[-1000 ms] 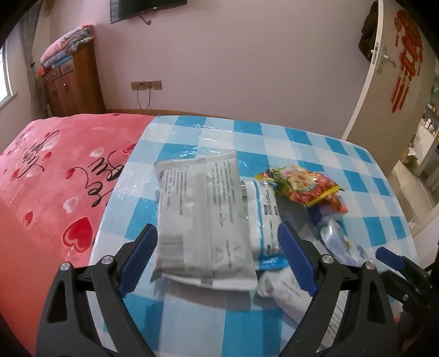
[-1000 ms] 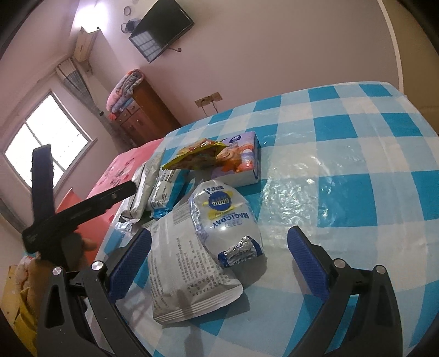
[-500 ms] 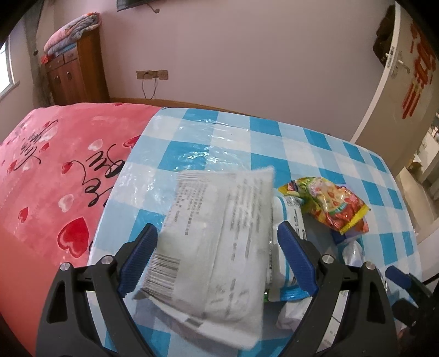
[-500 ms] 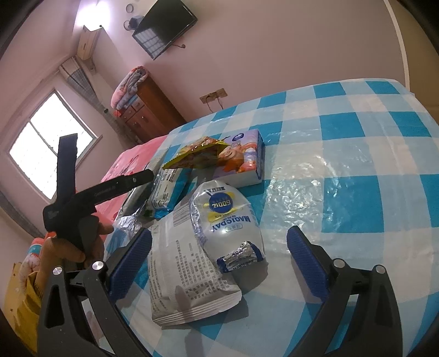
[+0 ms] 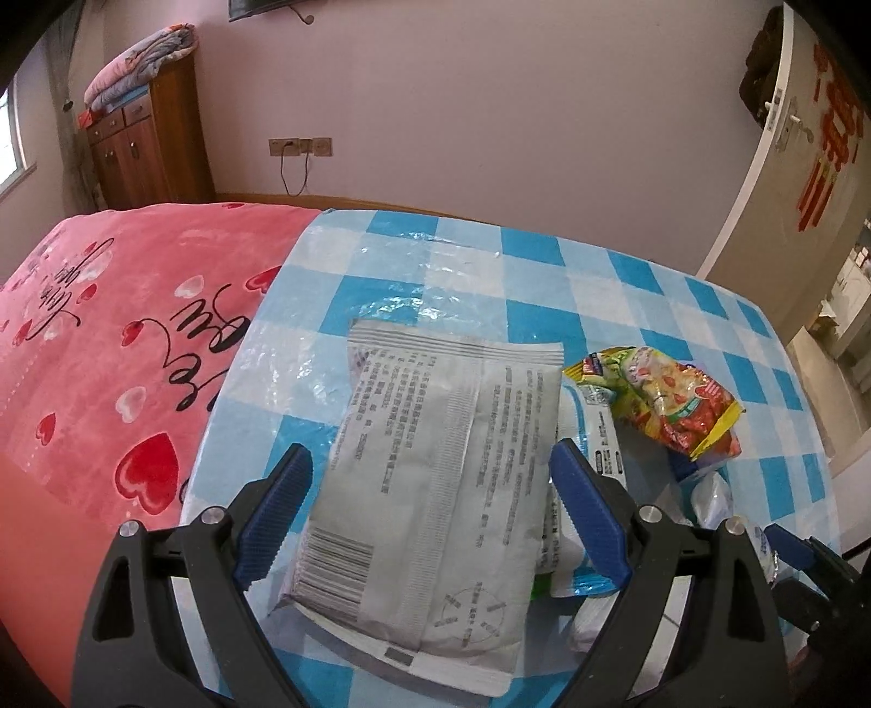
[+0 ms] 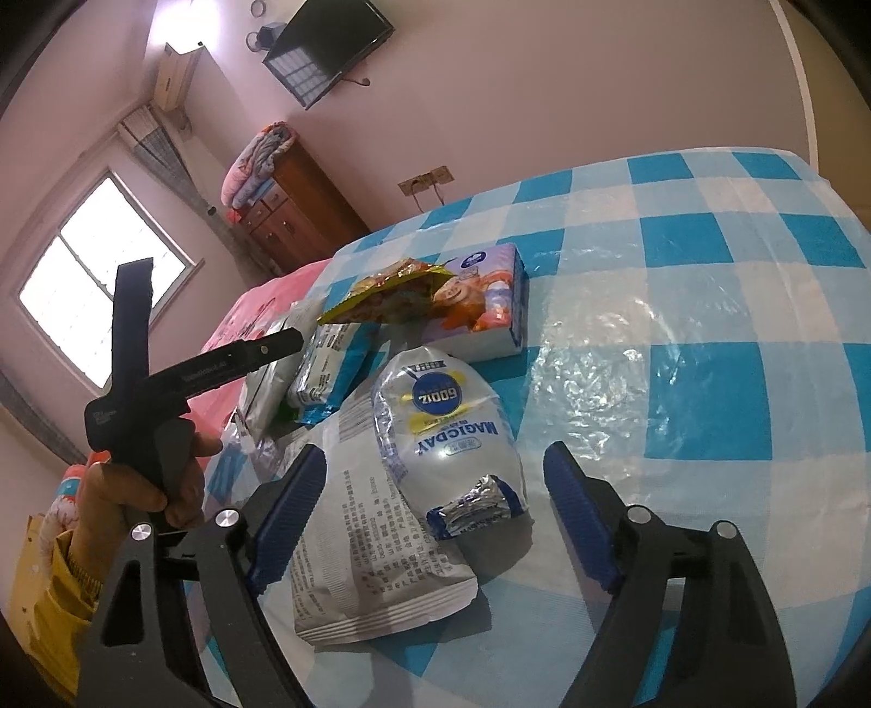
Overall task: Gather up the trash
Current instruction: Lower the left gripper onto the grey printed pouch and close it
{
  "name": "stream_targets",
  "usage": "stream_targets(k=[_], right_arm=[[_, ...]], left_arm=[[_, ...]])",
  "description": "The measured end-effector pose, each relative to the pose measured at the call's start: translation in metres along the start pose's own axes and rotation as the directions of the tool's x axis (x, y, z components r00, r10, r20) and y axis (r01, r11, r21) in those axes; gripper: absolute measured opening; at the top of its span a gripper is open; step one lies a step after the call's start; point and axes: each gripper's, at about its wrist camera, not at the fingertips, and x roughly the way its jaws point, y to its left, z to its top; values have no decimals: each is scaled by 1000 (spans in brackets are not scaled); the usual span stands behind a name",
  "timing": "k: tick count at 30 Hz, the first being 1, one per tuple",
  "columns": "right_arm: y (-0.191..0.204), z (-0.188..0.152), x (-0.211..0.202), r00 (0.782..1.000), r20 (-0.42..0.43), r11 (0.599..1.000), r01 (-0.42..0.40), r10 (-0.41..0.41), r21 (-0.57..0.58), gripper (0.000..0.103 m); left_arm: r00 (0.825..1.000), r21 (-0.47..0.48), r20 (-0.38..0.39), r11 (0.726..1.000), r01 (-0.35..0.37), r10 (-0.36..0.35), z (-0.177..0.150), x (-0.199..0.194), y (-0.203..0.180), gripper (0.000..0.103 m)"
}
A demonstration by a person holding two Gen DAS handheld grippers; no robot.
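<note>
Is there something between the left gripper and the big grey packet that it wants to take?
Nothing visible blocks it. The grey packet already lies between the open blue pads of the left gripper, uppermost among the wrappers near it. A white and blue wrapper lies partly under its right edge and might get pinched too.

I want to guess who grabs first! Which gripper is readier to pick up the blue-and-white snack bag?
Probably the right gripper: the blue-and-white snack bag lies between its closing jaws. The left gripper frames the grey packet instead.

A home bedroom: a pink heart-patterned blanket on the bed, a wooden dresser topped with folded bedding, a wall-mounted television.
</note>
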Motion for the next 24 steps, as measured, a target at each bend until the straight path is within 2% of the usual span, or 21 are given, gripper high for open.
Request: stream_targets(k=[21, 24], right_arm=[[1, 1, 8, 1000, -13, 1000, 13, -13, -21, 78], [3, 2, 10, 1000, -21, 1000, 16, -17, -26, 78]], left_arm=[[999, 24, -32, 1000, 13, -12, -9, 5, 1, 90], [1000, 31, -29, 1000, 2, -1, -10, 6, 0, 83]])
